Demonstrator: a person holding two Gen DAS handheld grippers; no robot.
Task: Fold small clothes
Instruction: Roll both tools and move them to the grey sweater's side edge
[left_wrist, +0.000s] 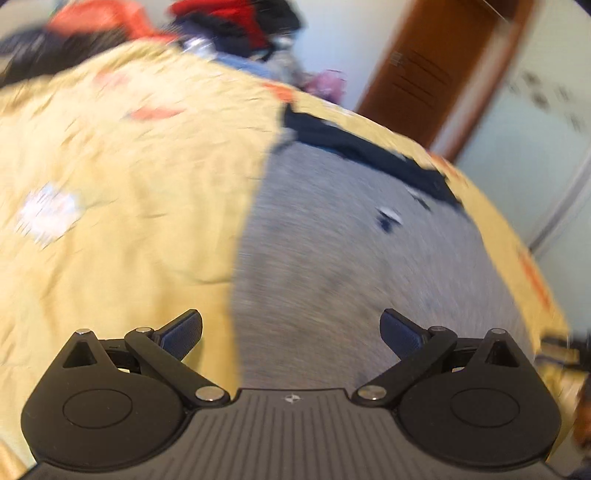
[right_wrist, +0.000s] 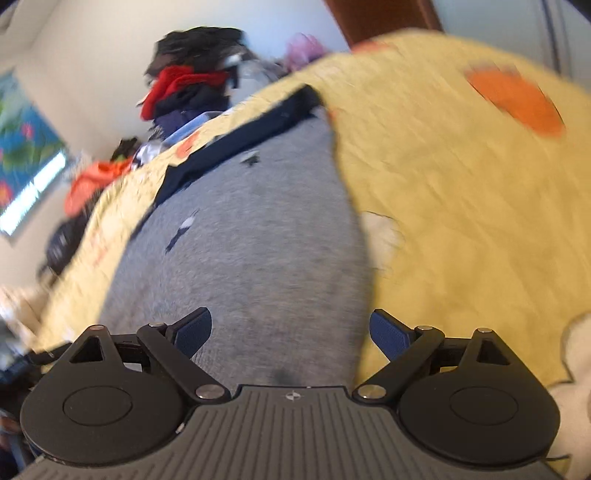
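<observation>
Both claws, left gripper and right gripper, gape wide and empty over the grey garment's near hem; its length runs straight ahead to the dark waistband.

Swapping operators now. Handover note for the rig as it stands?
Left tool: open, empty, over the grey garment's left edge.
Right tool: open, empty, over its right edge.
Grey garment lies spread flat on the yellow sheet, dark navy band at the far end.
Clothes pile sits beyond the sheet.
Done: garment laid out, no fold visible.
Left: grasp it and fold.
</observation>
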